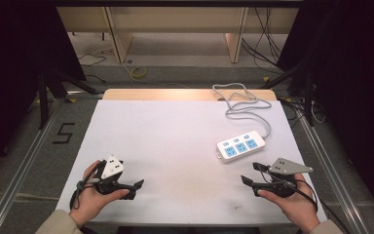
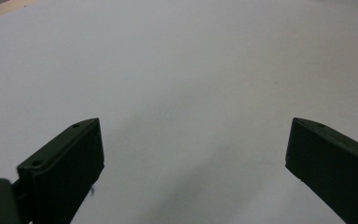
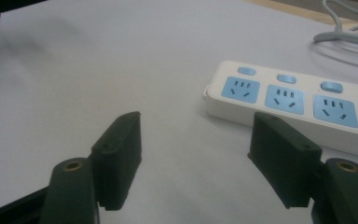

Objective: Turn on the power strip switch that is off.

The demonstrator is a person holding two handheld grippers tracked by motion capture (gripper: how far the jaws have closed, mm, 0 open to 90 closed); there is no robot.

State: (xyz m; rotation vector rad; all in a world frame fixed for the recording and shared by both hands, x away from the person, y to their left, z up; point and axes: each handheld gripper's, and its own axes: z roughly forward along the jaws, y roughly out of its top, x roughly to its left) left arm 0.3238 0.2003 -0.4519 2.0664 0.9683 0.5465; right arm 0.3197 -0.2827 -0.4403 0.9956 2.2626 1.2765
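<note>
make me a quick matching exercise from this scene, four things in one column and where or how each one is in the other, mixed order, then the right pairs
Things:
1. power strip
2. grey cable
3. left gripper
4. right gripper

Descriptions:
A. open, at the near left of the white table, nothing between its jaws
B. loops at the far right edge of the table
C. lies flat, right of centre, three blue sockets facing up
D. open, at the near right, just short of the power strip

Pairs: 1-C, 2-B, 3-A, 4-D

A white power strip — three blue sockets — lies flat on the table's right, its grey cord coiled behind.
</note>
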